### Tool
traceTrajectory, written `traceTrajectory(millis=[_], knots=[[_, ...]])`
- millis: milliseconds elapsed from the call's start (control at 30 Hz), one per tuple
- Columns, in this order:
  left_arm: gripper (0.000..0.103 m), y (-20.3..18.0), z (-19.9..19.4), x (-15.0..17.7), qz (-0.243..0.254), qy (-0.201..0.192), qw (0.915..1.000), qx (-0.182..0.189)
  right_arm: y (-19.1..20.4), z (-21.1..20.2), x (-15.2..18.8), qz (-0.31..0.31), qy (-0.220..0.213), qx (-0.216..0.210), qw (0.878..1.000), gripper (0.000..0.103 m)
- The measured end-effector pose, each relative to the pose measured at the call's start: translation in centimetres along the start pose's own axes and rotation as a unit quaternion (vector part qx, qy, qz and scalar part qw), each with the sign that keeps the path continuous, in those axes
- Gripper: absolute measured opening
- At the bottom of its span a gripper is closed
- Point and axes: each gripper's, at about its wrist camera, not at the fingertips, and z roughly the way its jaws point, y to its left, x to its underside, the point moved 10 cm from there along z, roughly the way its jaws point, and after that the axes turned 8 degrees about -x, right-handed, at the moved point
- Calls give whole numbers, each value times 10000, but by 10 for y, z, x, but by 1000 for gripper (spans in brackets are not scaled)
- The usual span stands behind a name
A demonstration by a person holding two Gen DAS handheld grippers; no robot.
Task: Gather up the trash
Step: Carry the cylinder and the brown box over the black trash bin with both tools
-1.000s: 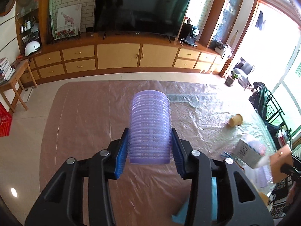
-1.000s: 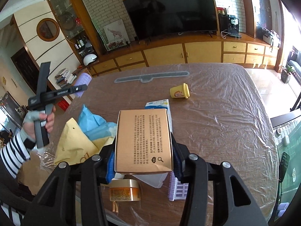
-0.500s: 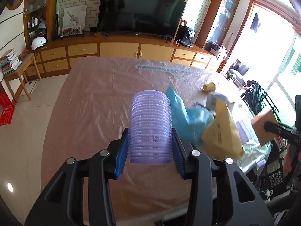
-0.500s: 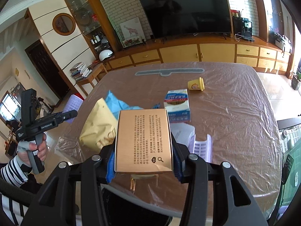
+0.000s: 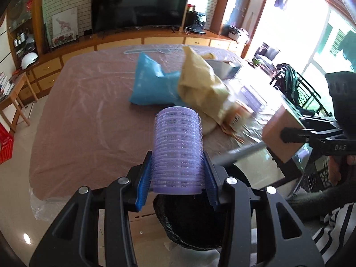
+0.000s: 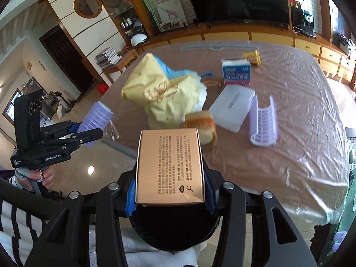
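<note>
Plastic-draped desk (image 6: 300,111) ahead, strewn with yellow bag (image 6: 164,93) and boxes. Left tongs (image 5: 178,171) clamped on purple roller (image 5: 178,153); right tongs (image 6: 170,187) gripping copper box (image 6: 170,164). Black bin (image 6: 173,227) directly beneath both.

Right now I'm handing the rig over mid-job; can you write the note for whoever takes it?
Left tongs: shut on the purple hair roller, held over the black bin below.
Right tongs: shut on the copper box, also above a black bin opening.
Neither item is dropped yet.
Left on the table: yellow bag, blue bag, blue-and-white carton, white box, open purple roller half, small yellow cup, orange-banded tub.
</note>
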Motion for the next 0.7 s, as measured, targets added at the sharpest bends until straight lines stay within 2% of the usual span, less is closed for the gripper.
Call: traceTrajectory(millis=[367,700], knots=[[44,-62,9,53,822,488,9944,457,7,17,46,-198,605,-152,9979,46],[44,-66,42,93,1005,1083,9879,464,3,49,78,-403,1104,54,9931,46]])
